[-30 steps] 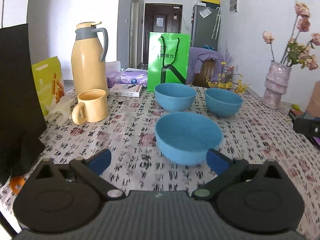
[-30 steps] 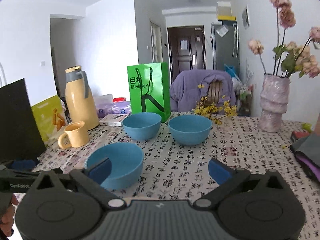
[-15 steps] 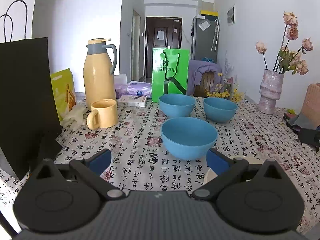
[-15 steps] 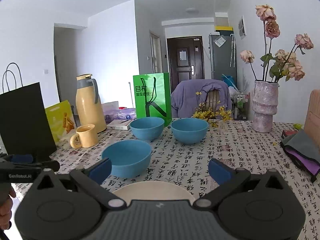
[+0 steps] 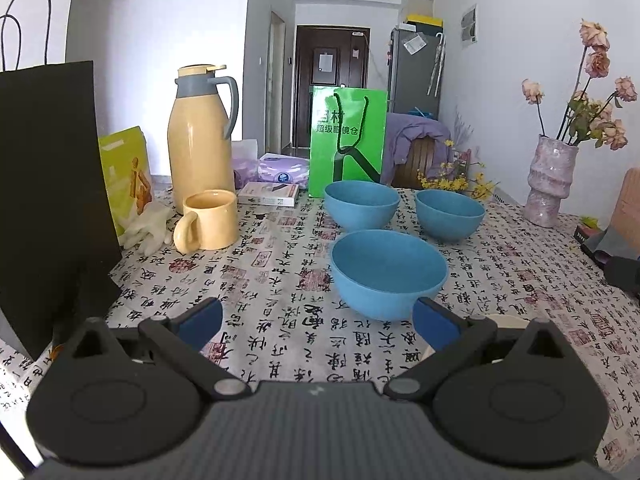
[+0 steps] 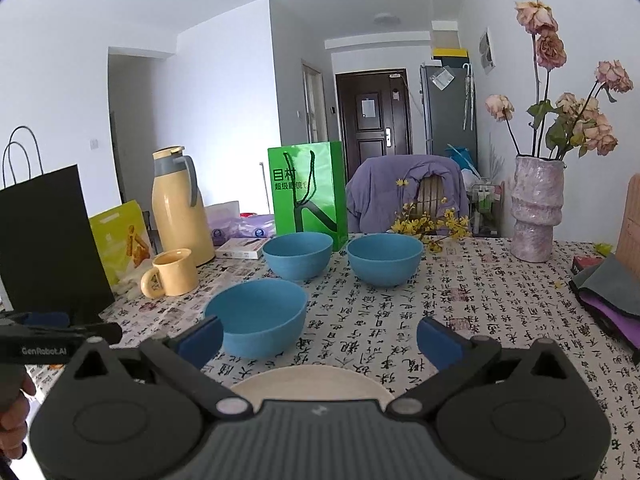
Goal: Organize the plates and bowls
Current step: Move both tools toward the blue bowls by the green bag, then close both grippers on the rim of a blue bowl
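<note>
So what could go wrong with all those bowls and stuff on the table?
The three round blue bowls sit close together, so lifting the near one might bump the two behind. The cream round plate lies partly hidden under the right gripper, so it could get knocked. The yellow mug stands near the left gripper's path.

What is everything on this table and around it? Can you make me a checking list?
Surface: table covered by a cloth printed with characters.
Job's things: three blue bowls, all upright and apart: near bowl, back left bowl, back right bowl; cream plate lies under the right gripper.
Clutter: yellow mug, thermos jug, green bag, black bag, flower vase, folded cloths.
Grippers: left gripper open, empty; right gripper open, empty.
Cables: nothing seen.
Surroundings: chair draped in purple cloth, dark door.
</note>
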{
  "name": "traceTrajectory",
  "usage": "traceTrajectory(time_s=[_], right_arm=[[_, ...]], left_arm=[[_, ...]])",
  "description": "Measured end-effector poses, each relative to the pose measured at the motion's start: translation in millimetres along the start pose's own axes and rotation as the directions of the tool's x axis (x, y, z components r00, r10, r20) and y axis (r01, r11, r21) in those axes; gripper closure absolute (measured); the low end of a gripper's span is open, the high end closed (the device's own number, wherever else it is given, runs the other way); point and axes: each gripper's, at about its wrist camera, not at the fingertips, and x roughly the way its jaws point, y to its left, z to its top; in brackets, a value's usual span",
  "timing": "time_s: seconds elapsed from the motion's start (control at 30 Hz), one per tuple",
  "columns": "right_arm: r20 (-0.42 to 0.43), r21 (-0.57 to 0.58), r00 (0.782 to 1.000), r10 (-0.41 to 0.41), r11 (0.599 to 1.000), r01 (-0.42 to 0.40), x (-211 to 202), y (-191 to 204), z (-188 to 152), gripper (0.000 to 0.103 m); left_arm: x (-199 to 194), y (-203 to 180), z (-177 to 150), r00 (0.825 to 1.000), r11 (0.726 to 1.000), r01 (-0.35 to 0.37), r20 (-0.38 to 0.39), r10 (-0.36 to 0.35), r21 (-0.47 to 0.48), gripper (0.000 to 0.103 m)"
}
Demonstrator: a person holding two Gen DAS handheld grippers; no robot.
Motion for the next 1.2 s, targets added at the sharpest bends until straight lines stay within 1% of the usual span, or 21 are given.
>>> traceTrajectory(time_s=[0.33, 0.5, 0.63, 0.77, 0.9, 1.0, 1.03, 1.1, 1.17, 1.2], right_arm=[[-0.004, 0.005, 1.000, 0.014, 1.000, -0.014, 36, -6, 14, 0.000], [0.000, -0.021, 1.000, 0.030, 0.999, -0.030, 60, -6, 26, 0.000], [-0.016, -0.035, 0.998, 0.055, 0.998, -0.056, 85, -8, 41, 0.002], [-0.052, -0.002, 0.993, 0.104, 0.995, -0.104, 117, -15, 61, 0.003], [-0.098, 0.053, 0.982, 0.164, 0.986, -0.159, 151, -25, 83, 0.007], [-0.136, 0.100, 0.967, 0.215, 0.974, -0.203, 180, -33, 101, 0.009], [-0.153, 0.113, 0.960, 0.233, 0.970, -0.217, 192, -35, 107, 0.012], [-0.183, 0.129, 0.952, 0.245, 0.966, -0.224, 216, -39, 117, 0.016], [-0.214, 0.164, 0.945, 0.247, 0.963, -0.214, 245, -43, 126, 0.020], [-0.228, 0.188, 0.940, 0.255, 0.959, -0.214, 257, -46, 128, 0.024]], left_arm=[[36, 8, 12, 1.000, 1.000, -0.003, -0.028, 0.004, 0.016, 0.000], [58, 12, 25, 0.999, 0.999, -0.003, -0.033, 0.004, 0.033, 0.000], [77, 13, 43, 0.999, 0.998, 0.018, -0.031, -0.016, 0.057, 0.000], [104, 15, 68, 0.999, 0.997, 0.045, -0.033, -0.043, 0.065, 0.000], [136, 24, 91, 0.993, 0.996, 0.090, -0.078, -0.088, 0.025, 0.000], [163, 28, 108, 0.989, 0.995, 0.101, -0.110, -0.099, 0.014, 0.000], [172, 29, 113, 0.988, 0.995, 0.099, -0.117, -0.096, 0.016, 0.000], [192, 30, 126, 0.986, 0.994, 0.104, -0.132, -0.100, 0.023, 0.000], [213, 31, 137, 0.982, 0.994, 0.108, -0.156, -0.104, 0.016, 0.000], [225, 31, 144, 0.978, 0.992, 0.123, -0.171, -0.119, 0.010, 0.000]])
